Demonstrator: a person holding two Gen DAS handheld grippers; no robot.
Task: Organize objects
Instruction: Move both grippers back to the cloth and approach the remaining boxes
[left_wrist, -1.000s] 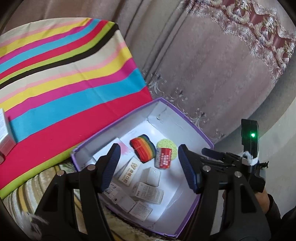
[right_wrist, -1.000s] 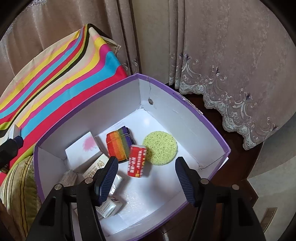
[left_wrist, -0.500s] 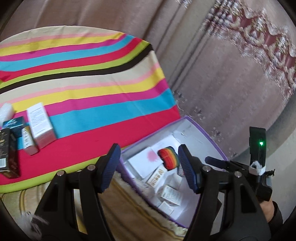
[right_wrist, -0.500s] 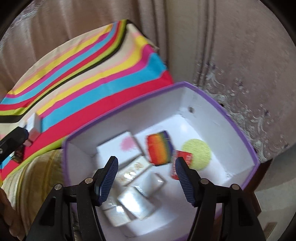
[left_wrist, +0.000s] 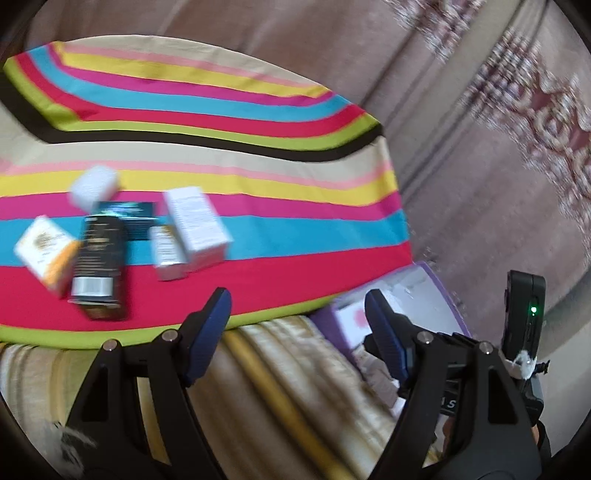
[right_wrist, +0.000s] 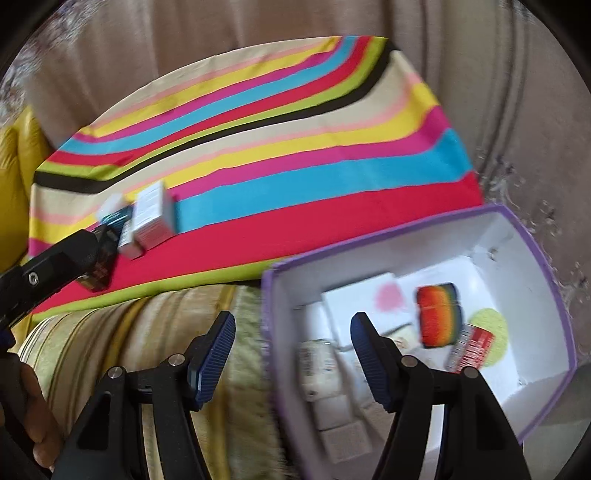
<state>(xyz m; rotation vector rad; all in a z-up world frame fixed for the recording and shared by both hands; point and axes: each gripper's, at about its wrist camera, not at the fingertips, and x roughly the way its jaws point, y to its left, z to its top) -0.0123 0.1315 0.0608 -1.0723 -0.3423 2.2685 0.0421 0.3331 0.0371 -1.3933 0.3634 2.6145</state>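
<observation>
A purple-rimmed white box (right_wrist: 546, 273) sits at the right of a sofa and holds a rainbow pouch (right_wrist: 439, 314), a green round sponge (right_wrist: 491, 325), a red packet (right_wrist: 472, 347) and several small white cartons. On the striped cloth (left_wrist: 258, 236) lie a black carton (left_wrist: 98, 266), a white carton (left_wrist: 195, 225), an orange-and-white carton (left_wrist: 44, 251) and other small packs. My left gripper (left_wrist: 295, 332) is open and empty above the cloth's near edge. My right gripper (right_wrist: 291, 350) is open and empty over the box's left wall.
A striped beige sofa cushion (right_wrist: 147, 332) lies between cloth and box. Curtains (left_wrist: 480, 147) hang behind. The box (left_wrist: 424, 295) shows at the right in the left wrist view, and the left gripper's arm (right_wrist: 48, 266) at the left in the right wrist view.
Both grippers have swung left, away from over the box and toward the striped cloth. The cartons on the cloth have come into view. Both stay open and empty.
</observation>
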